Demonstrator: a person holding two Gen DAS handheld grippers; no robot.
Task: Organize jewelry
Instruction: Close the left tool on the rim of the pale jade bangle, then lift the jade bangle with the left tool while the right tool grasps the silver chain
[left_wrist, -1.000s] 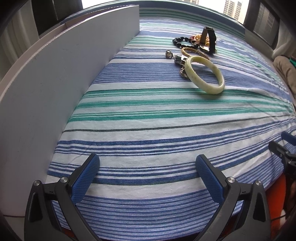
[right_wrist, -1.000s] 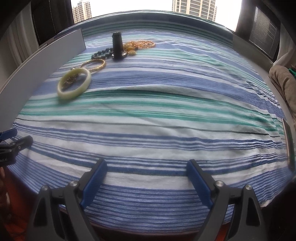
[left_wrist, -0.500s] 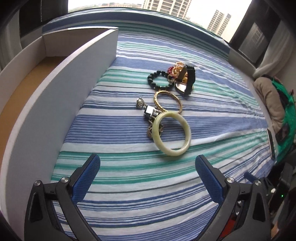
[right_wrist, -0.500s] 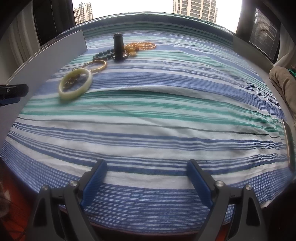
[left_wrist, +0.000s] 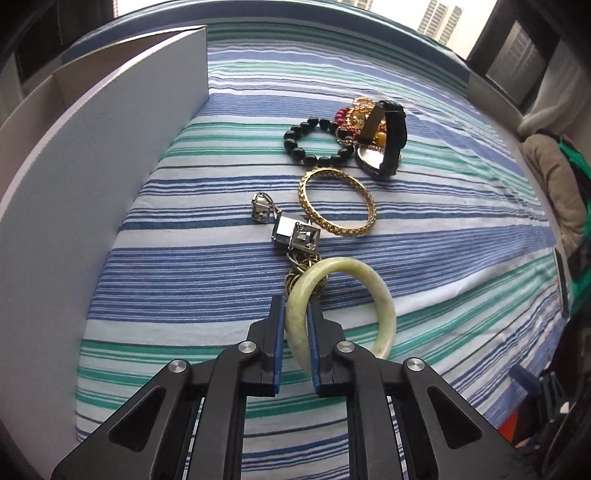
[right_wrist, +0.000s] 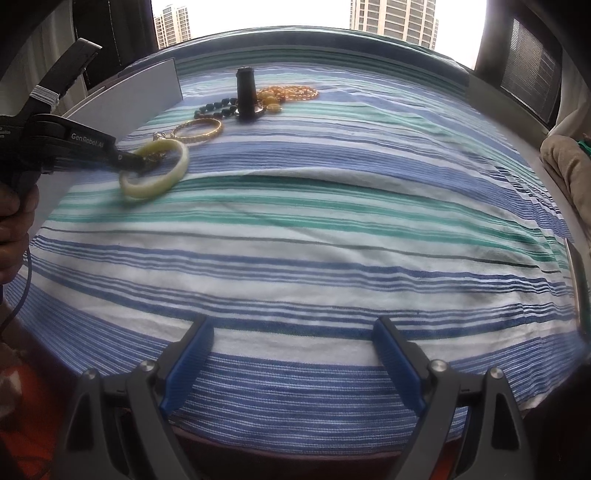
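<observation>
The left gripper (left_wrist: 296, 314) is closing its blue pads on the near rim of the pale green stone bangle (left_wrist: 341, 310), apparently still lying on the striped cloth (left_wrist: 184, 266) beside the white open box (left_wrist: 92, 177), presumably its destination, while the right gripper (right_wrist: 293, 347) is hovering open, holding nothing.

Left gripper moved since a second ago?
Yes. In the right wrist view the left gripper came in along the white box, jaws closing on the pale green bangle.
</observation>
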